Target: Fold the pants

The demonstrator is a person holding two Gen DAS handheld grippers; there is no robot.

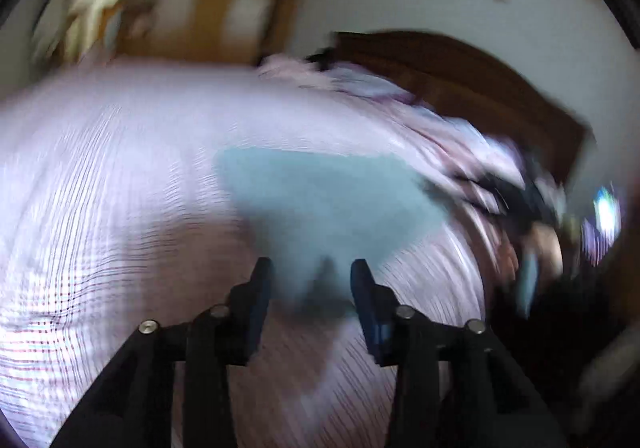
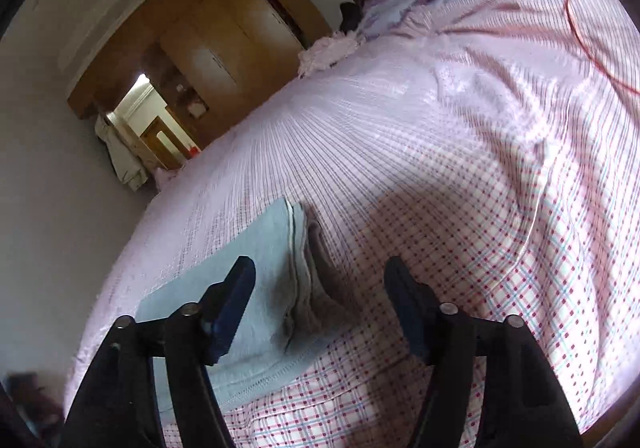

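The light blue pants lie folded into a flat block on the pink checked bedspread. In the blurred left wrist view the pants are a pale blue patch just past my fingers. My left gripper is open above the near edge of the pants, holding nothing. My right gripper is open and empty, its left finger over the pants and its right finger over the bedspread. The other gripper and hand show as a dark blur at the right of the left wrist view.
A wooden wardrobe and an open doorway stand beyond the bed. A dark wooden headboard and bunched bedding lie at the bed's far end. A red cord crosses the bedspread.
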